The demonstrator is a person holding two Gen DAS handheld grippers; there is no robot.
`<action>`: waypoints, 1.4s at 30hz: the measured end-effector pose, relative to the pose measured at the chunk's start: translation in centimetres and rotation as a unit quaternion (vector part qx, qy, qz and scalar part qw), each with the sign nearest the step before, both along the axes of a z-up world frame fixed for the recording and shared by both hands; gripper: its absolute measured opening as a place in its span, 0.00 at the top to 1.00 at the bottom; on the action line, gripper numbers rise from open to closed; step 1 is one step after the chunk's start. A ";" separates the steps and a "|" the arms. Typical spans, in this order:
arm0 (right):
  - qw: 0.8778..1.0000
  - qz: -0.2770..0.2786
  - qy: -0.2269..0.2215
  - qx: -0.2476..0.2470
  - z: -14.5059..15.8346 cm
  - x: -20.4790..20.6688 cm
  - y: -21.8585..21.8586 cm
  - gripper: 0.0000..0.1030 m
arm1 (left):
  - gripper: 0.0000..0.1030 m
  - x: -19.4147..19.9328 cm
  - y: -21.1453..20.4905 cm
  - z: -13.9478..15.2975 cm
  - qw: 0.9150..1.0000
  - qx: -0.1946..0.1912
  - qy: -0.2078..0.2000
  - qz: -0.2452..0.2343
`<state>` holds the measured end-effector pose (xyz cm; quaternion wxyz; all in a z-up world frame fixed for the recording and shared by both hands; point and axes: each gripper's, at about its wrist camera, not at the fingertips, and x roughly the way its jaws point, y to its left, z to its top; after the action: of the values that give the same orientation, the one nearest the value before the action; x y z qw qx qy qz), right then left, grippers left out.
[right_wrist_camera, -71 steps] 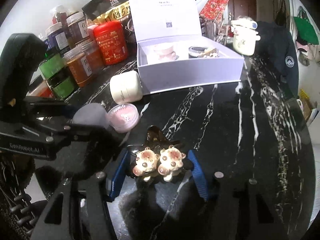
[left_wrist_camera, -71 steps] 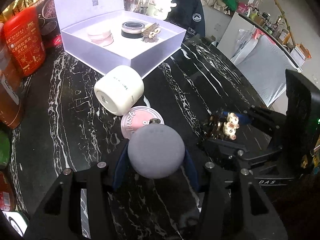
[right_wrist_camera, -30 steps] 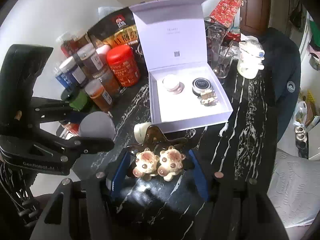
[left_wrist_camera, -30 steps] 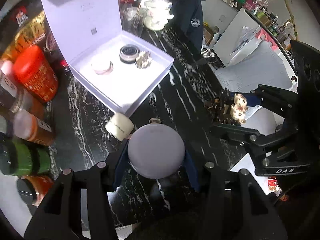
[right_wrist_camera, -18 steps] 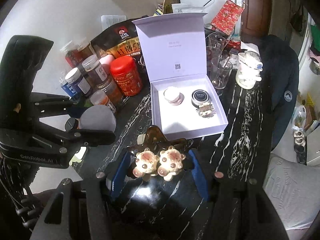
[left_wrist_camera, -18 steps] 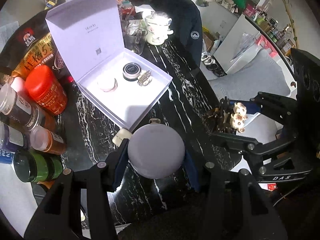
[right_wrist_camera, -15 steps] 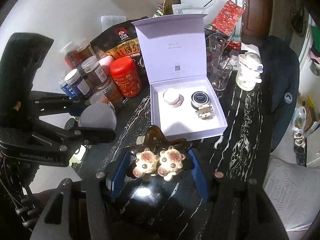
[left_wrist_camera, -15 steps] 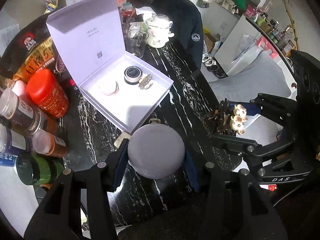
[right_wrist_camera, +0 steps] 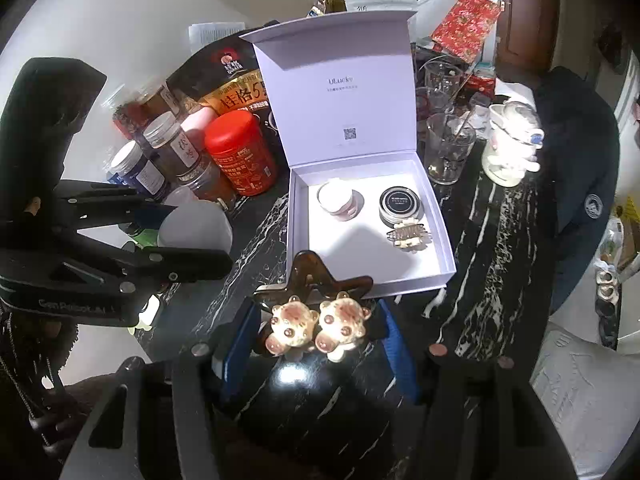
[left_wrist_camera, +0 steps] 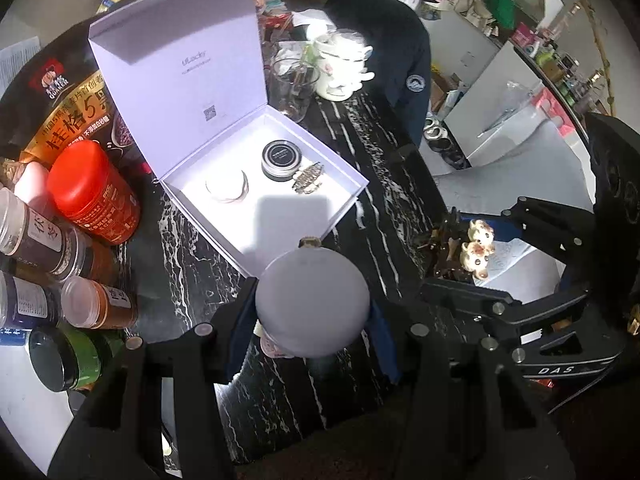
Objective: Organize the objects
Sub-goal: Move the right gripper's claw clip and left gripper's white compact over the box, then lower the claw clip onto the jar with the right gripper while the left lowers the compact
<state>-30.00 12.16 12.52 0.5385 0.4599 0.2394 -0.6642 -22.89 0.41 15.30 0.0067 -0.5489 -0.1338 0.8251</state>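
Note:
My left gripper (left_wrist_camera: 312, 316) is shut on a round grey compact (left_wrist_camera: 313, 303), held high above the black marble table (left_wrist_camera: 384, 216). My right gripper (right_wrist_camera: 316, 334) is shut on a brown hair clip with two bear figures (right_wrist_camera: 318, 326), also held high. The open lilac gift box (left_wrist_camera: 256, 208) stands below and ahead of both. It holds a pink jar (left_wrist_camera: 226, 189), a black tin (left_wrist_camera: 281, 159) and a small hair clip (left_wrist_camera: 308, 176). The box also shows in the right wrist view (right_wrist_camera: 420, 264). The pink blush compact (left_wrist_camera: 272, 346) is mostly hidden under the grey compact.
Spice jars (left_wrist_camera: 36, 236), a red canister (left_wrist_camera: 92, 196) and an oats bag (left_wrist_camera: 76, 108) crowd the table's left side. Glasses (left_wrist_camera: 294, 80) and a white mug (left_wrist_camera: 340, 66) stand behind the box. A dark jacket (left_wrist_camera: 396, 52) hangs at the far edge.
Both grippers have risen well above the table with their objects and keep drifting up slightly. The box and jars look smaller and farther below.

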 end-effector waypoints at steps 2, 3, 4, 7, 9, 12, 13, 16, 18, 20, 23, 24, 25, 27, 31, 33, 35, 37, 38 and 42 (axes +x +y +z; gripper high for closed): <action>1.000 0.003 -0.004 0.002 -0.5 -0.6 -0.6 0.40 | 0.52 -0.7 -0.3 -0.4 1.000 -0.002 -0.006 0.005; 1.000 0.005 -0.007 0.005 -0.8 -0.9 -1.0 0.40 | 0.51 -1.1 -0.4 -0.7 1.000 -0.002 -0.009 0.006; 1.000 0.006 -0.009 0.006 -1.0 -1.2 -1.3 0.40 | 0.52 -1.5 -0.6 -1.0 1.000 -0.002 -0.013 0.008; 1.000 0.007 -0.018 0.014 -2.0 -2.1 -2.1 0.40 | 0.51 -2.8 -1.1 -1.9 1.000 -0.001 -0.025 0.010; 1.000 0.005 -0.022 0.019 -2.7 -2.7 -2.6 0.40 | 0.51 -3.5 -1.4 -2.5 0.999 -0.001 -0.032 0.010; 0.999 0.002 -0.028 0.028 -3.8 -3.7 -3.2 0.40 | 0.52 -4.7 -1.8 -3.4 0.999 -0.001 -0.041 0.007; 0.999 0.002 -0.030 0.031 -4.1 -4.0 -3.5 0.40 | 0.52 -5.1 -1.9 -3.7 0.999 0.000 -0.043 0.007; 0.999 0.001 -0.026 0.038 -5.1 -5.0 -4.4 0.40 | 0.51 -6.2 -2.5 -4.5 0.999 0.002 -0.047 0.009; 0.999 0.000 -0.022 0.039 -5.6 -5.6 -4.9 0.40 | 0.52 -6.9 -2.9 -5.1 0.999 0.005 -0.048 0.013; 0.999 -0.001 -0.023 0.038 -6.2 -6.4 -5.7 0.40 | 0.52 -7.6 -3.6 -5.8 0.999 0.011 -0.048 0.019; 0.999 0.002 -0.022 0.038 -7.1 -7.2 -6.7 0.40 | 0.52 -8.7 -4.5 -6.9 0.998 0.013 -0.050 0.026; 0.999 0.005 -0.021 0.041 -7.6 -7.4 -7.1 0.40 | 0.51 -9.0 -4.7 -7.3 0.998 0.012 -0.050 0.027; 0.999 0.008 -0.019 0.045 -8.0 -7.5 -7.5 0.40 | 0.51 -9.3 -4.9 -7.7 0.998 0.011 -0.050 0.025; 0.999 0.012 -0.016 0.050 -9.0 -7.9 -8.3 0.40 | 0.52 -9.9 -5.4 -8.5 0.998 0.008 -0.051 0.026; 0.998 0.016 -0.021 0.053 -10.8 -8.8 -9.6 0.40 | 0.51 -11.0 -6.4 -10.4 0.998 0.006 -0.054 0.036; 0.998 0.016 -0.021 0.056 -11.7 -9.3 -10.2 0.40 | 0.51 -11.4 -7.0 -11.3 0.998 0.008 -0.055 0.042; 0.998 0.017 -0.021 0.059 -12.5 -9.8 -10.9 0.40 | 0.51 -11.8 -7.5 -12.2 0.997 0.014 -0.055 0.047; 0.998 0.019 -0.020 0.058 -13.2 -10.3 -11.5 0.40 | 0.51 -12.3 -7.9 -13.1 0.997 0.017 -0.055 0.051; 0.998 0.022 -0.019 0.056 -13.5 -10.5 -11.8 0.40 | 0.52 -12.6 -8.1 -13.5 0.997 0.017 -0.057 0.051; 0.998 0.026 -0.013 0.052 -14.5 -11.4 -12.9 0.40 | 0.52 -13.6 -8.8 -15.1 0.996 0.019 -0.060 0.058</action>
<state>-41.37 -0.76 -2.00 0.5339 0.4897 0.2785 -0.6306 -36.51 -8.38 0.17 -0.0390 -0.5888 -0.1817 0.7867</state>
